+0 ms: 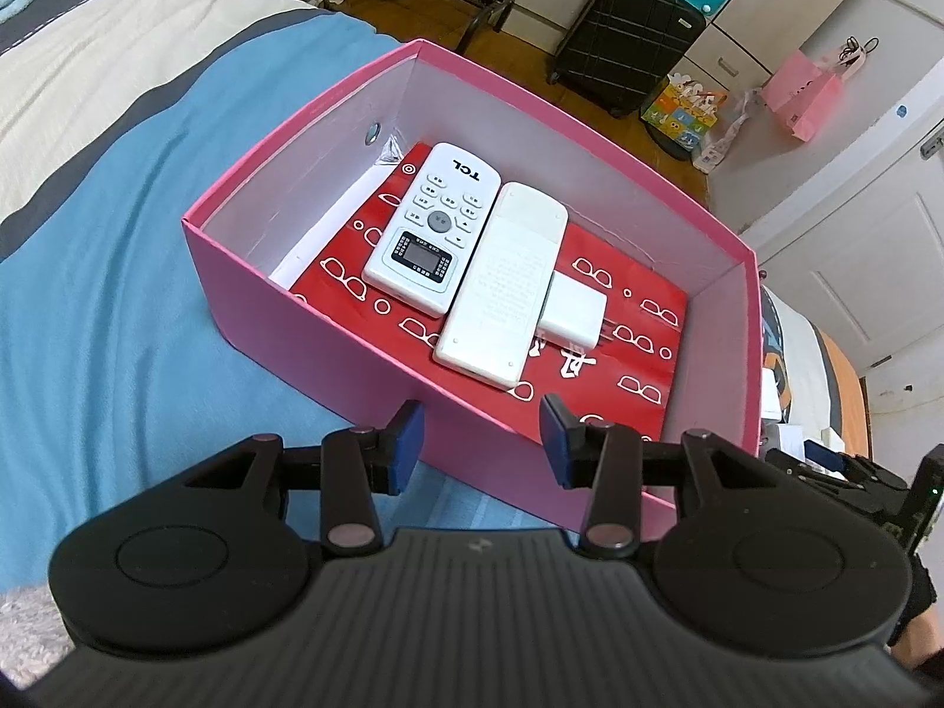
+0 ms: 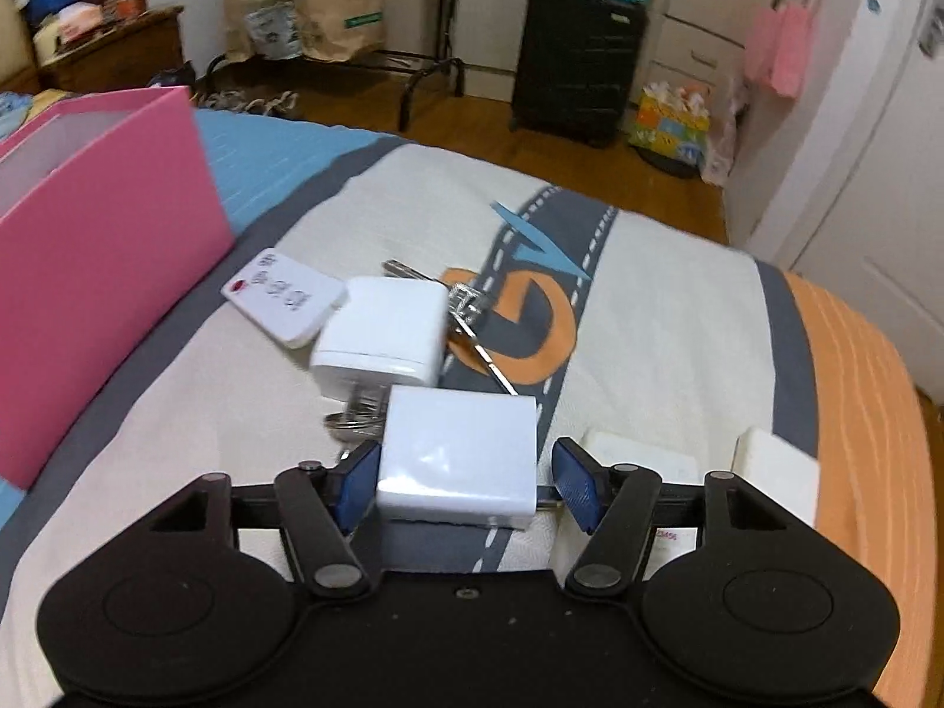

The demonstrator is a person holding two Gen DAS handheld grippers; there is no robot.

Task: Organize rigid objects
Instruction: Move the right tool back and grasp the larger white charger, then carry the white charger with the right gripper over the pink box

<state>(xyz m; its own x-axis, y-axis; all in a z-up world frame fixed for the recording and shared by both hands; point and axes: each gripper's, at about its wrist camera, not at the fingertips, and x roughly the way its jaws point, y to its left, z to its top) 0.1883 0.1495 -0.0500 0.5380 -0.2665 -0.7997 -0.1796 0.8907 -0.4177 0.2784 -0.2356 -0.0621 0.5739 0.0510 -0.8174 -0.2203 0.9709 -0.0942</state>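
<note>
On a bed with a blue, cream and grey cover, an open pink box [image 1: 330, 318] sits toward the left. Inside it, on a red patterned sheet [image 1: 637, 342], lie a white TCL remote [image 1: 433, 224] face up, a second white remote [image 1: 501, 289] face down just beside it, and a small white plug adapter [image 1: 575, 310] partly tucked under that second remote. The left gripper [image 1: 482, 442] hovers at the near rim of the box, its blue pads apart with nothing between them. Further right, outside the box, more things wait on the cover: a small flat white remote card [image 2: 283, 298], a white charger block [image 2: 383, 336] with prongs showing, a bunch of keys [image 2: 466, 307] behind it, and a nearer white charger cube [image 2: 457, 460]. The right gripper [image 2: 466, 487] straddles this cube, jaws spread; the left pad looks at or near its side while the right pad stands clear, so it is not yet pinched. Judging from this, three items are stowed and at least four remain, the cube likely next.
</note>
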